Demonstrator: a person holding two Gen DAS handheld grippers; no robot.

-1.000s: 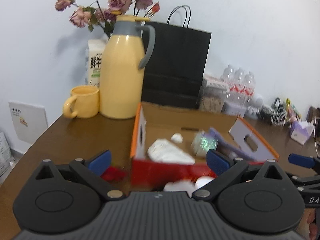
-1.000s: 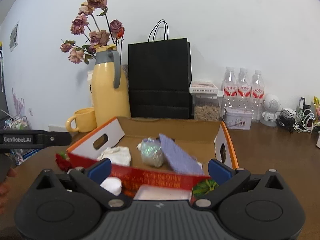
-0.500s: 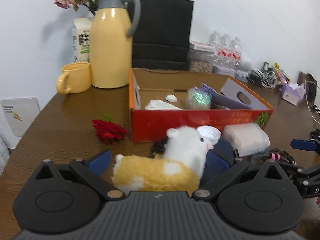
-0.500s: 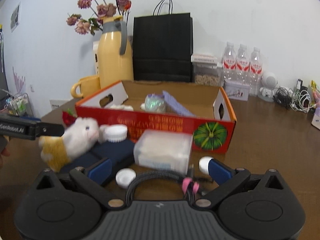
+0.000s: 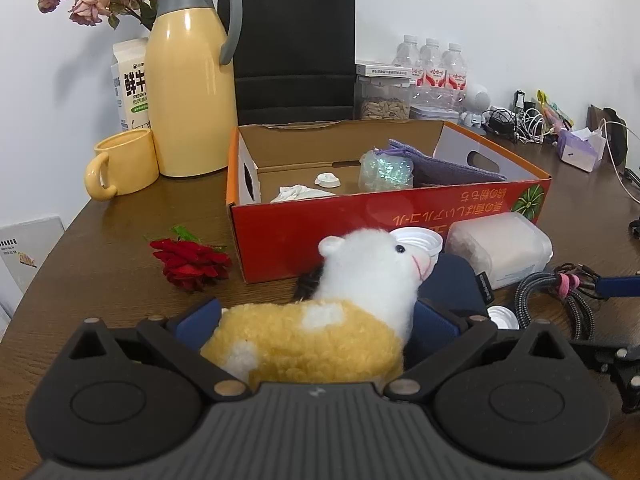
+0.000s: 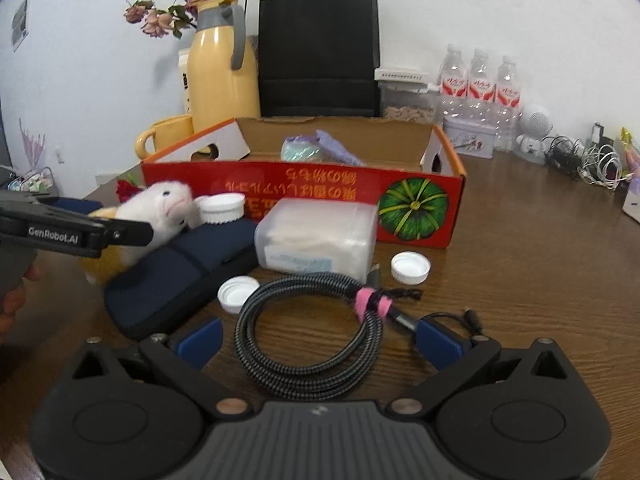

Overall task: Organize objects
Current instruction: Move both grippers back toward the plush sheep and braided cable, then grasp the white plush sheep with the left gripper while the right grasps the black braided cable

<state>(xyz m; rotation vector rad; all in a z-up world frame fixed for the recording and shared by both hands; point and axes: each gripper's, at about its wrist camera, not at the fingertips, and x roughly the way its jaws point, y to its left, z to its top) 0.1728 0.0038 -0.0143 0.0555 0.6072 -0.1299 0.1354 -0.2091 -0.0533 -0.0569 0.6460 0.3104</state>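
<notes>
My left gripper (image 5: 316, 322) has its jaws spread around the plush alpaca (image 5: 336, 320), whose rear is hidden behind the gripper body; whether the pads touch it I cannot tell. The toy lies lengthwise away from me, head toward the red cardboard box (image 5: 384, 220), partly on a navy pouch (image 6: 180, 268). My right gripper (image 6: 320, 334) hangs low over the worktop (image 6: 540, 264), jaws wide open around a coiled braided cable (image 6: 308, 336). A hand (image 6: 12, 304) is cut off at the frame edge.
</notes>
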